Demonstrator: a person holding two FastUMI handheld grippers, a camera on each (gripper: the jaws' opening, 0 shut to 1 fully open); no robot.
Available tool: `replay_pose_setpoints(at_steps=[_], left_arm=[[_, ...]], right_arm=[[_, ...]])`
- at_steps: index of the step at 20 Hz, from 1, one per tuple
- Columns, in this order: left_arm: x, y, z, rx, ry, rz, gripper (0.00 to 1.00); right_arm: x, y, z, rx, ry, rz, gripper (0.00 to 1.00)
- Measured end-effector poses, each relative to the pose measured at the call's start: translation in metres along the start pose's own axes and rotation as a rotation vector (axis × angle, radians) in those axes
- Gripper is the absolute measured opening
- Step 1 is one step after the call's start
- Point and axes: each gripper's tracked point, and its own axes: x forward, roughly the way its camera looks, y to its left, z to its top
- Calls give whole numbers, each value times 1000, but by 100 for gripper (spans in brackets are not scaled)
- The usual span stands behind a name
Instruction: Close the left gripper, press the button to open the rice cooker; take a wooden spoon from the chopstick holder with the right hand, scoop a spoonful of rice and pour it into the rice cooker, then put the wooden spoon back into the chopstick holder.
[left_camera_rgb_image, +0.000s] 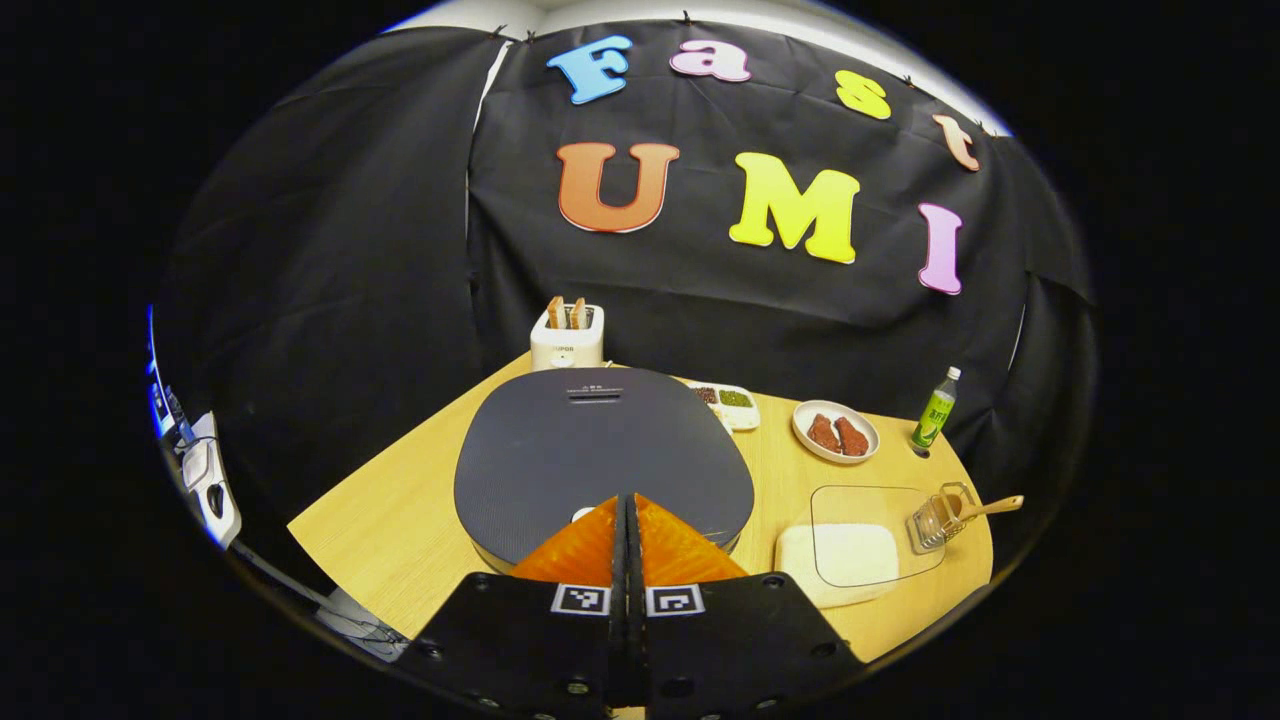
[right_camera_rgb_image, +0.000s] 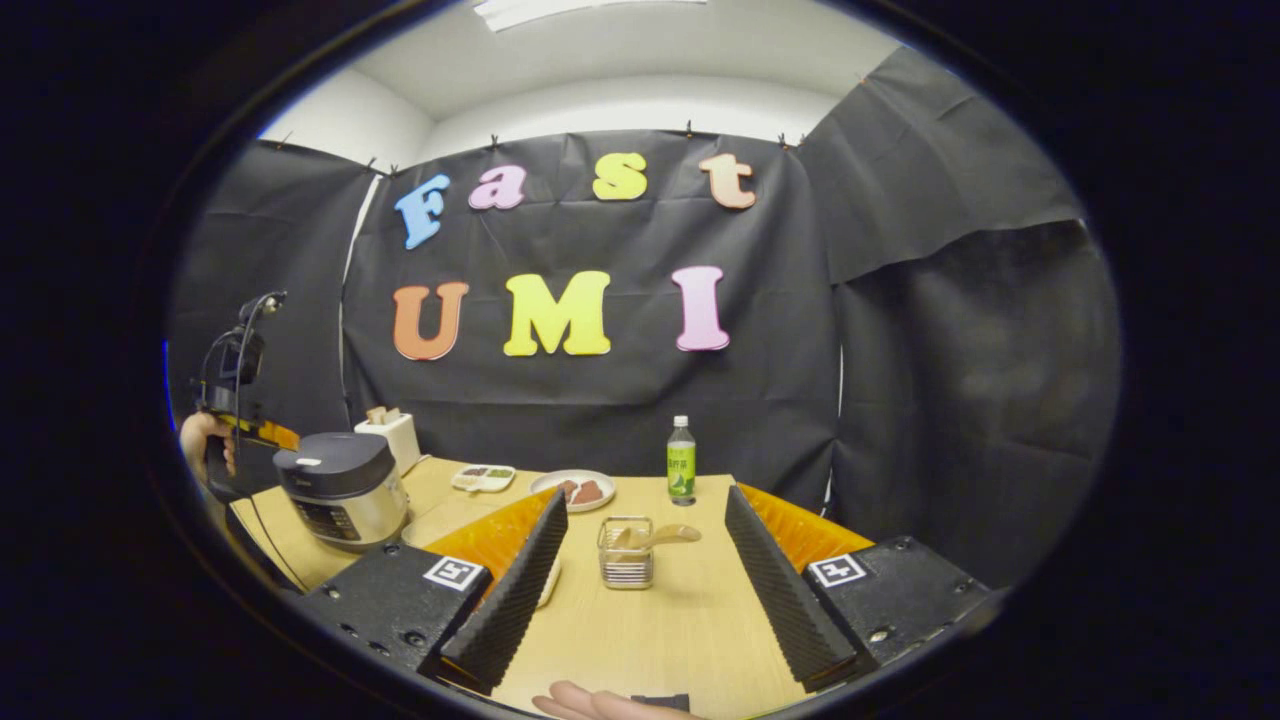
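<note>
Black cloth walls stand around a wooden table (right_camera_rgb_image: 690, 610) that carries all the things. We hold the left gripper (left_camera_rgb_image: 628, 515) with its two fingers pressed together, closed on nothing, its tips just over the front edge of the dark lid of the rice cooker (left_camera_rgb_image: 600, 450); the lid is down. In the right gripper view we see the rice cooker at the left side of the table, with the other gripper and a hand just behind it. Our right gripper (right_camera_rgb_image: 645, 570) is wide open and empty, and between its fingers, farther on the table, stands the wire chopstick holder (right_camera_rgb_image: 625, 555) with the wooden spoon (right_camera_rgb_image: 660, 537) leaning out of it. Near it lies a tray of rice (left_camera_rgb_image: 850, 555) under a clear lid
</note>
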Motion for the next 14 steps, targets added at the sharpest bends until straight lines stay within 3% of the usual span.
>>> replay_pose_setpoints(at_steps=[14], left_arm=[[19, 2, -25, -64, 116, -25, 0]], right_arm=[[17, -16, -37, 60, 63, -15, 100]])
